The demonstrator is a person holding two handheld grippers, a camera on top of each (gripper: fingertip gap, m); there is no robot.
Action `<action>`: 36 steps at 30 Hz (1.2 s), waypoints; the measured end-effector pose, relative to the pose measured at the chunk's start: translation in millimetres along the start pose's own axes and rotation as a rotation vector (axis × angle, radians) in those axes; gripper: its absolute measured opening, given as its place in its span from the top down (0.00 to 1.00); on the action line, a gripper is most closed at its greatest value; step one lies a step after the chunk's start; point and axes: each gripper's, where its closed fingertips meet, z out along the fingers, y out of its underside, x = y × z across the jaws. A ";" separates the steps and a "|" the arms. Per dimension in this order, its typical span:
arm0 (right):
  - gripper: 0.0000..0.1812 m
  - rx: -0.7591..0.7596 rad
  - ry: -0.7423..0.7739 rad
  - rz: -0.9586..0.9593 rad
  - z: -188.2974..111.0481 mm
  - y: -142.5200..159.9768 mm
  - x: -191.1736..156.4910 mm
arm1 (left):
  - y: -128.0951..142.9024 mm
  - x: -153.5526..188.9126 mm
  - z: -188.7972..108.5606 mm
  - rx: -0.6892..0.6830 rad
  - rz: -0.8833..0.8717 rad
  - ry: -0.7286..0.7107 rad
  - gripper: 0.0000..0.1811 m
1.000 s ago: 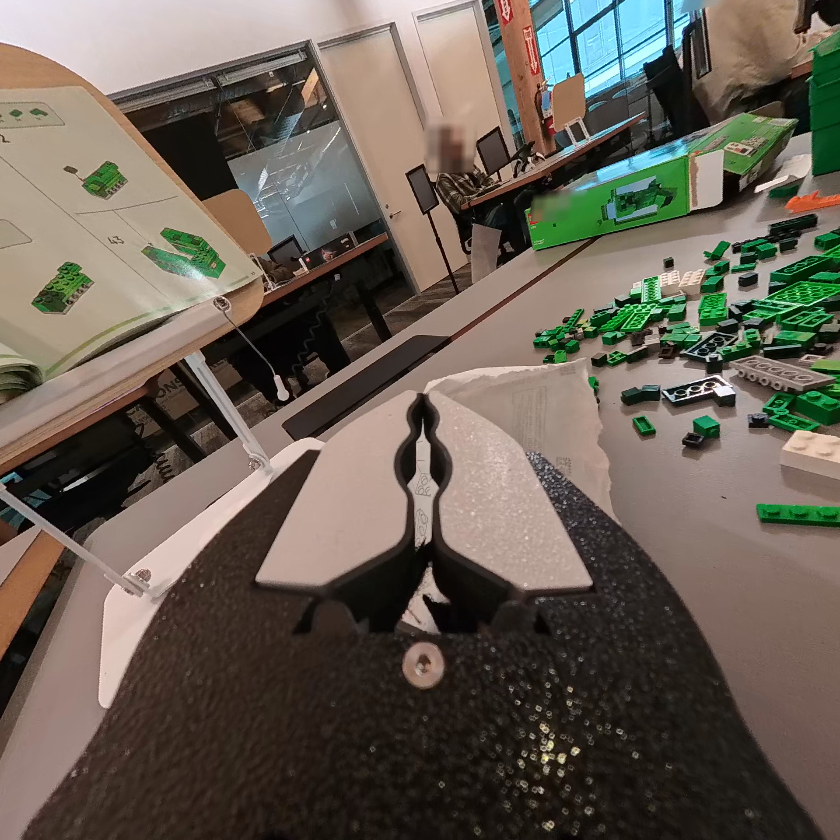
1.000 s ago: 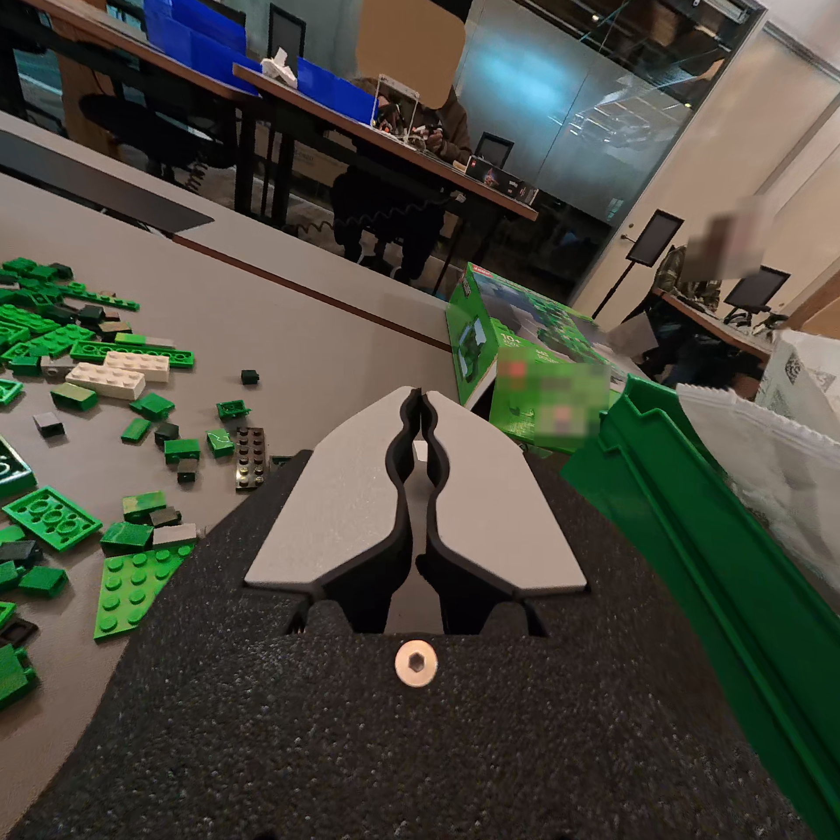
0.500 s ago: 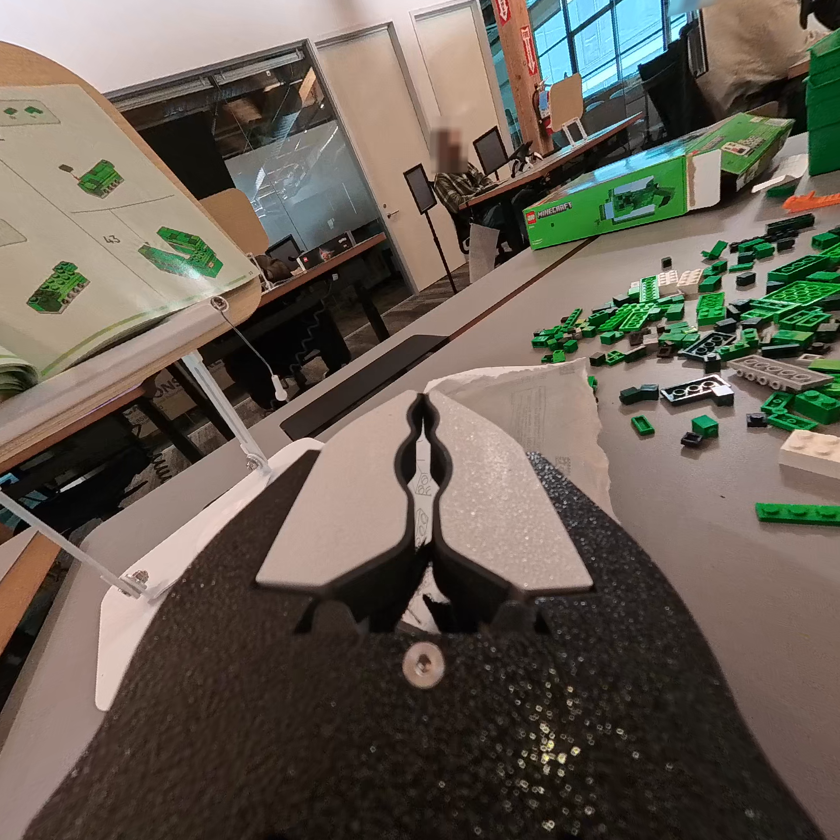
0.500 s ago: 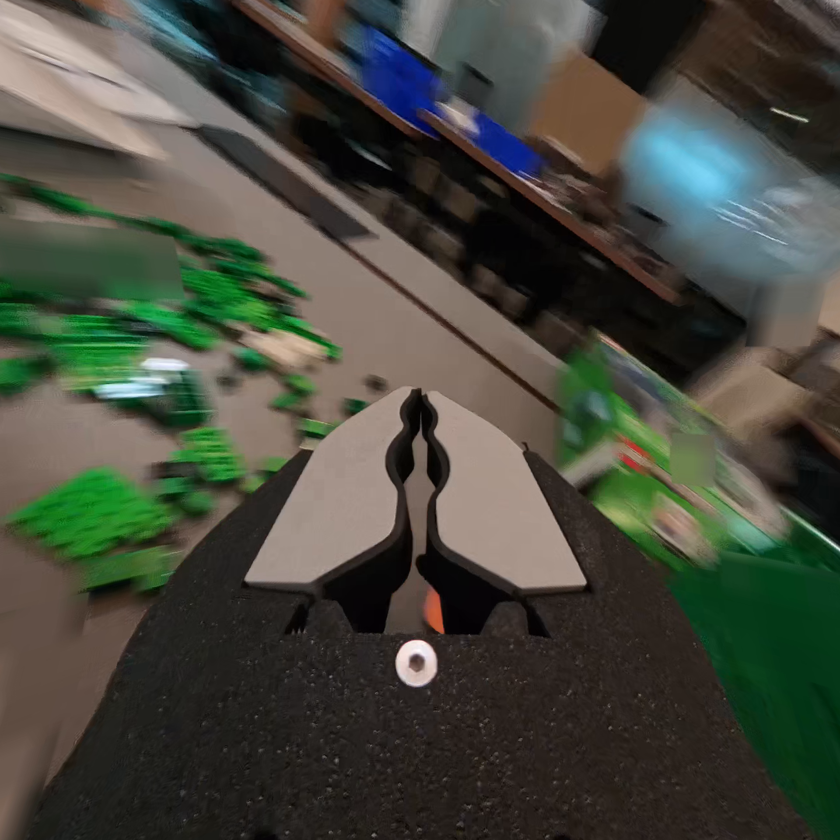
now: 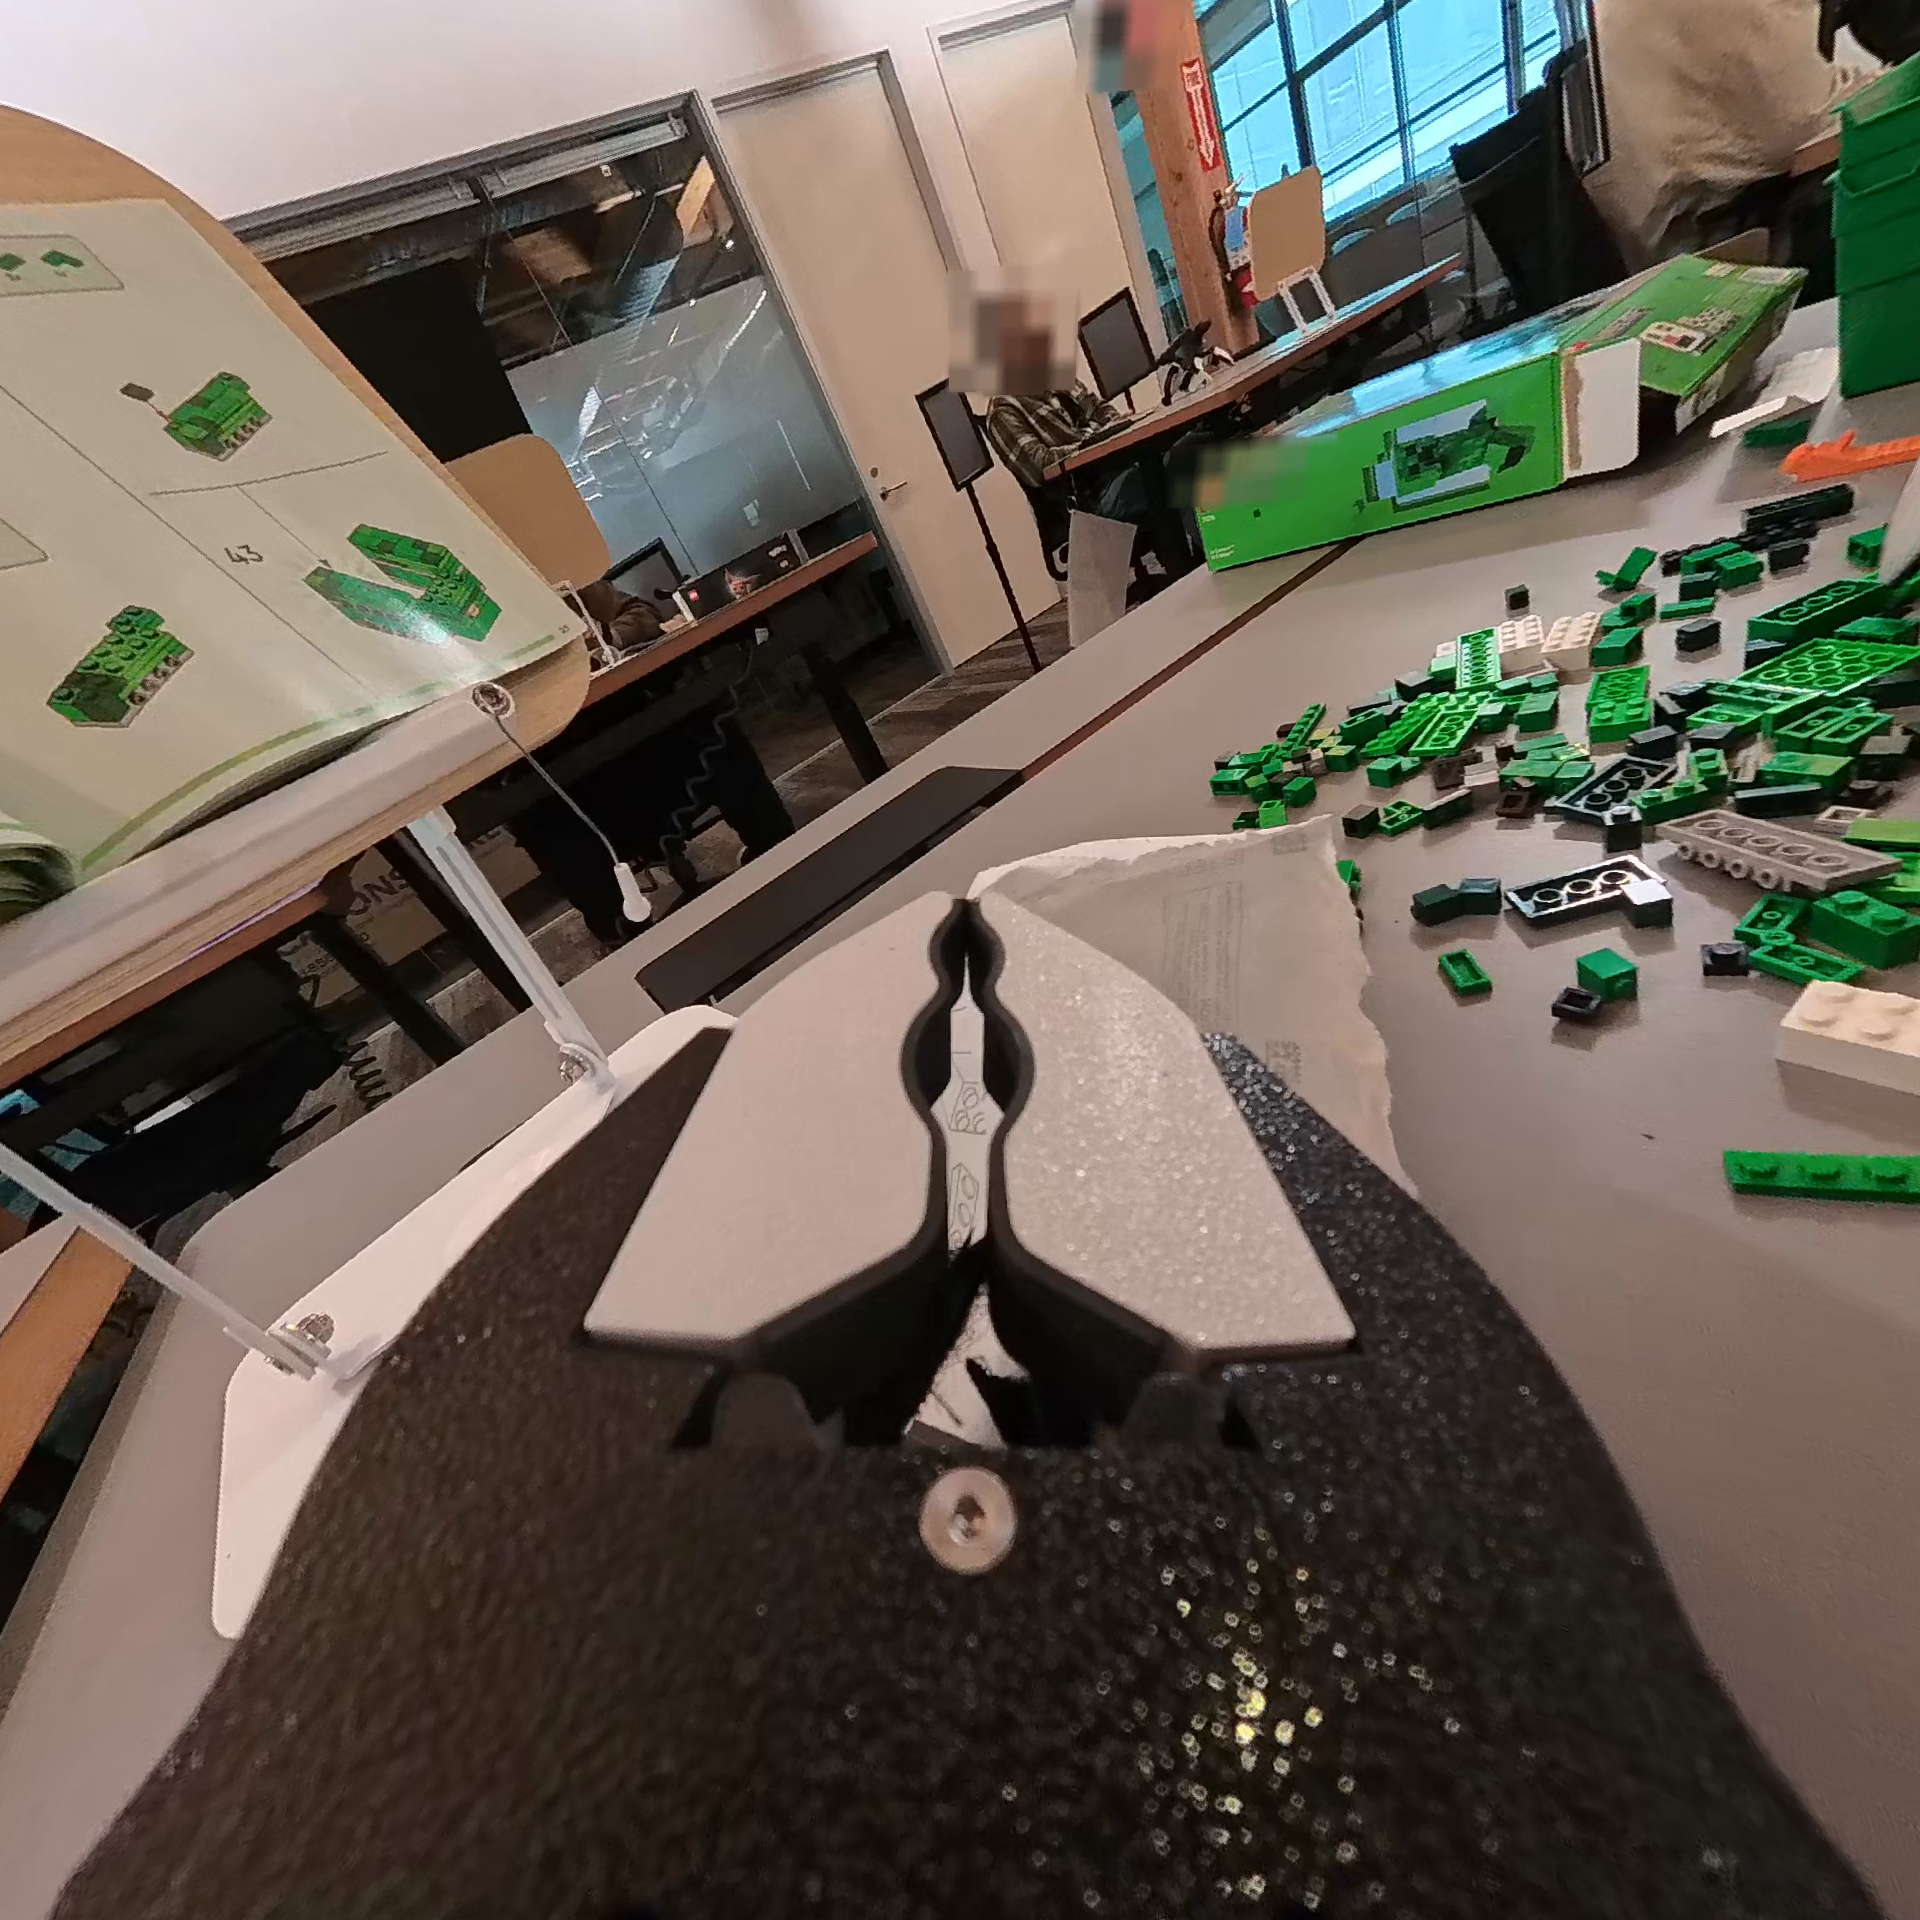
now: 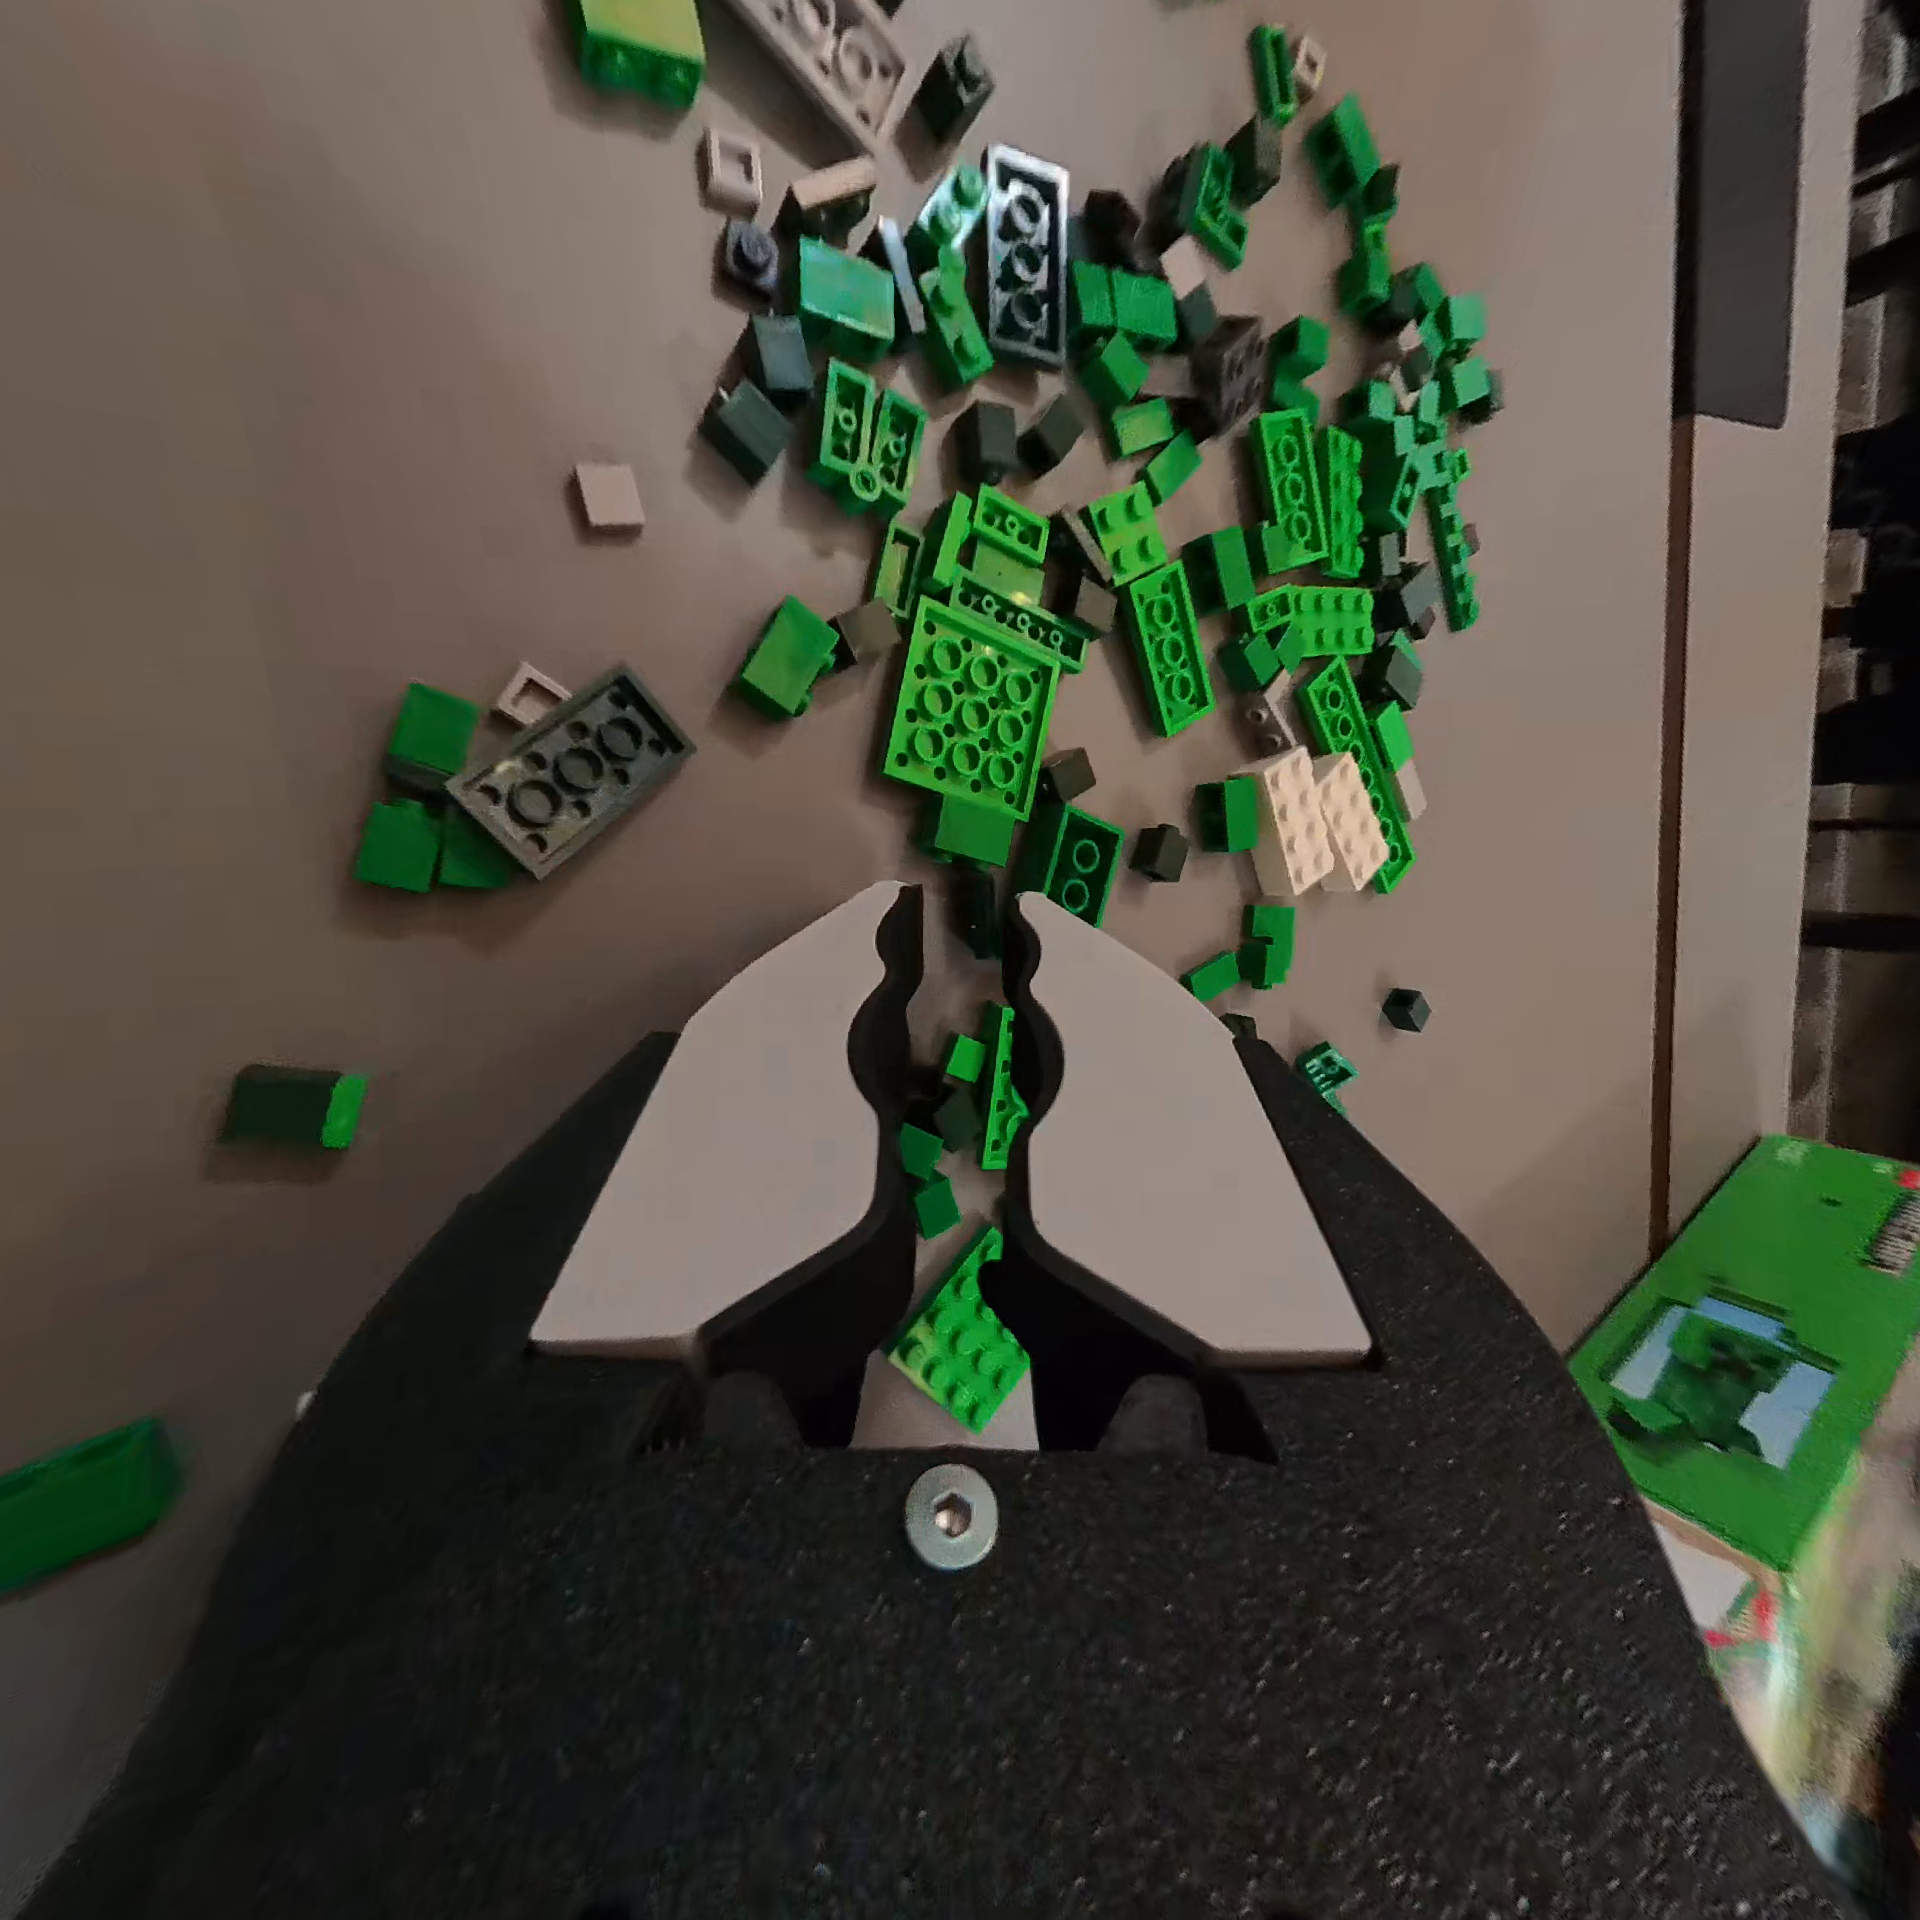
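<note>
1. While I look over the grey table, loose green bricks lie scattered, none joined.
2. Left gripper is clamped on a torn paper bag.
3. Right gripper hovers above the bricks, jaws parted, empty.

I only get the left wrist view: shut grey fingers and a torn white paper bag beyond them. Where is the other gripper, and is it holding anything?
Observer: The right gripper points down at the scattered pile of green toy bricks, jaws apart, holding nothing.
Visitor: What lies right under it?
Observer: Between its fingers I see small green bricks and a bright green square studded plate on the grey table.
Visitor: Anything bigger just ahead?
Observer: Just beyond the gripper lies a large bright green square plate, underside up.
</note>
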 end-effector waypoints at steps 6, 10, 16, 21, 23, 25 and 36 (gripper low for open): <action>0.98 -0.104 0.029 -0.059 7.4 8.4 5.3 | -0.7 0.9 0.4 0.002 0.001 0.003 1.00; 0.99 -0.035 0.042 -0.003 4.6 1.9 9.0 | -3.0 3.2 0.4 0.002 0.010 0.008 1.00; 0.99 0.291 0.182 -0.047 -14.8 -83.9 19.9 | -12.2 10.7 0.7 -0.013 0.024 0.018 1.00; 0.99 0.481 0.300 -0.160 -3.2 -203.0 2.2 | -13.7 10.4 -0.5 -0.011 -0.011 0.024 1.00; 0.99 0.474 0.364 -0.237 8.3 -238.5 -3.9 | -13.9 8.7 -1.3 -0.003 -0.037 0.026 1.00; 0.99 0.422 0.428 -0.310 24.7 -257.6 -2.9 | -14.2 7.1 -2.5 0.007 -0.063 0.029 1.00; 0.91 0.366 0.401 -0.233 55.5 -271.9 5.5 | -15.1 12.5 -2.2 0.019 -0.059 0.048 1.00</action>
